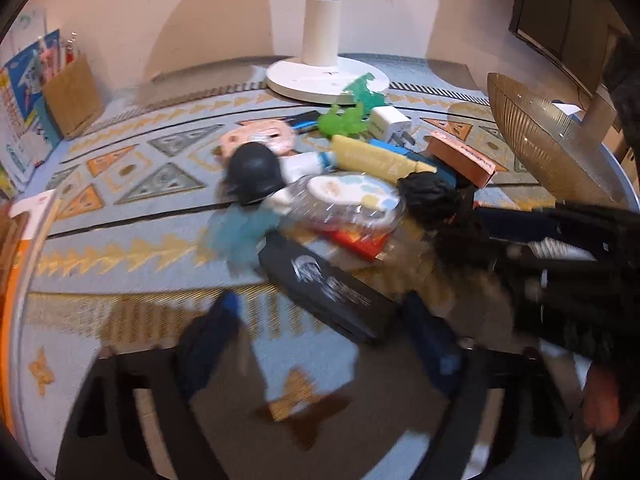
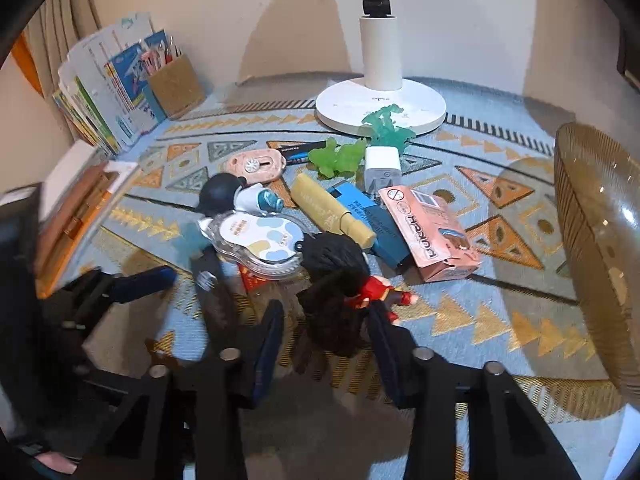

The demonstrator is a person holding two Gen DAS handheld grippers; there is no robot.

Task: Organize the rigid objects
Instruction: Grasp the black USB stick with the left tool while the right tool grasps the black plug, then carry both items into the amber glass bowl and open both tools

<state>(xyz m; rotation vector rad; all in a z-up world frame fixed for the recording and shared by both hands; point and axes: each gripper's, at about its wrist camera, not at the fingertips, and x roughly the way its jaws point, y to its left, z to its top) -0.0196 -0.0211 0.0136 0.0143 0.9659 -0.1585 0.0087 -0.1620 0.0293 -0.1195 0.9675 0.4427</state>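
Observation:
My left gripper (image 1: 322,303) is open over the patterned cloth, and a black box (image 1: 332,292) with silver print lies slanted between its blue fingers (image 1: 212,336). The left finger stands clear of the box. In the right wrist view my right gripper (image 2: 326,312) is shut on a dark-haired figurine in red (image 2: 352,288), which sits at the near edge of the pile. The left wrist view shows that figurine (image 1: 428,196) at the tip of the right gripper's black frame. The black box (image 2: 208,280) appears beside the left gripper's blue finger (image 2: 140,276).
The pile holds a black-helmeted figure (image 1: 252,172), a clear tape dispenser (image 1: 352,200), a yellow box (image 1: 376,156), a pink carton (image 2: 428,232), a white charger (image 2: 382,168) and green toys (image 2: 336,158). A ribbed glass bowl (image 2: 600,240) stands right, a lamp base (image 2: 380,108) behind, and books with a pen holder (image 2: 176,84) left.

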